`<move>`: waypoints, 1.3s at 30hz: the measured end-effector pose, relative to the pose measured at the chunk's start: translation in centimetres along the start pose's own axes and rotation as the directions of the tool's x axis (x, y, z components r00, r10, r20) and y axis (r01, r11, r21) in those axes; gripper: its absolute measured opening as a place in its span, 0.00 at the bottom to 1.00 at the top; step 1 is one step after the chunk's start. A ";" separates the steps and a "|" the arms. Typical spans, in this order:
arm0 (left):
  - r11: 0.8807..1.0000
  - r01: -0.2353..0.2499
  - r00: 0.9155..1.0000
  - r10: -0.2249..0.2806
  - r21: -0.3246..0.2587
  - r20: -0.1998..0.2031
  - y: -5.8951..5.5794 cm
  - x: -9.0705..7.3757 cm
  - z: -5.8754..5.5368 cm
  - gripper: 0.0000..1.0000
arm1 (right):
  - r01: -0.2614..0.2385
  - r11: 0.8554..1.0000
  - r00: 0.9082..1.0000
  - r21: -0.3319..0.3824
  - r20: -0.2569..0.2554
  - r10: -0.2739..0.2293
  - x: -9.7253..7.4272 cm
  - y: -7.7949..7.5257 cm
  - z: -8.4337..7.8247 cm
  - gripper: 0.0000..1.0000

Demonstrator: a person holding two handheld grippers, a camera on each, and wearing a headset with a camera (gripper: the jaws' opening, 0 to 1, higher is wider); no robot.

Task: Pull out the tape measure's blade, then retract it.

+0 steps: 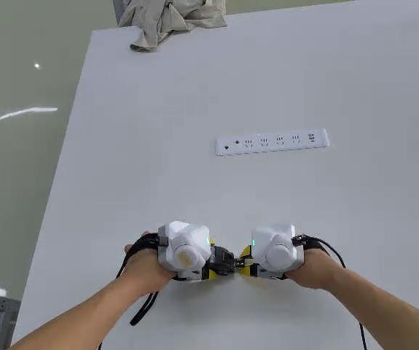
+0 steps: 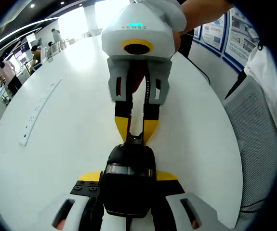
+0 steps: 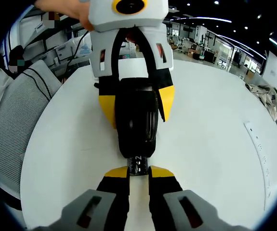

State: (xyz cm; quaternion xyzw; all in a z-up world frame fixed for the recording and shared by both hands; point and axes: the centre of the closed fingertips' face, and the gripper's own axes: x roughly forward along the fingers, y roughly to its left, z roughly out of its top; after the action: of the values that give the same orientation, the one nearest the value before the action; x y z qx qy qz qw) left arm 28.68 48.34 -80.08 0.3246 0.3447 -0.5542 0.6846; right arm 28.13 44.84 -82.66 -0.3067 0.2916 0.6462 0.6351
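The black tape measure (image 2: 128, 185) sits between my left gripper's (image 2: 128, 175) yellow-tipped jaws, which are shut on its case. In the right gripper view the case (image 3: 137, 120) points at me, and a short piece of blade (image 3: 138, 165) with printed marks sticks out of it. My right gripper (image 3: 138, 172) is shut on that blade end. In the head view the two grippers face each other tip to tip near the table's front edge, left gripper (image 1: 220, 264) on the left, right gripper (image 1: 244, 267) on the right, the tape measure (image 1: 225, 261) between them.
A white power strip (image 1: 272, 141) lies on the white table (image 1: 158, 146) beyond the grippers. A crumpled beige cloth (image 1: 169, 18) lies at the far edge. Black cables trail from both grippers. The table's left edge drops to a shiny floor.
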 end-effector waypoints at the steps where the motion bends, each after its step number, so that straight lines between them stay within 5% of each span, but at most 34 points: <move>1: 1.000 -0.002 1.000 0.002 0.001 0.000 0.0 0.0 0.0 0.35 | 0.000 1.000 1.000 -0.002 -0.003 0.000 0.0 0.0 0.0 0.14; 39: 1.000 -0.003 1.000 0.003 0.012 -0.011 -0.1 0.2 -0.1 0.35 | -0.009 1.000 0.999 0.007 -0.044 0.009 -2.4 0.1 -3.3 0.13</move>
State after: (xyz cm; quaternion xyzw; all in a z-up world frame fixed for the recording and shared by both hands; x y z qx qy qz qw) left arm 28.64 48.32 -80.30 0.3323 0.3449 -0.5533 0.6815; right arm 28.11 40.78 -82.91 -0.3173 0.3088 0.6412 0.6267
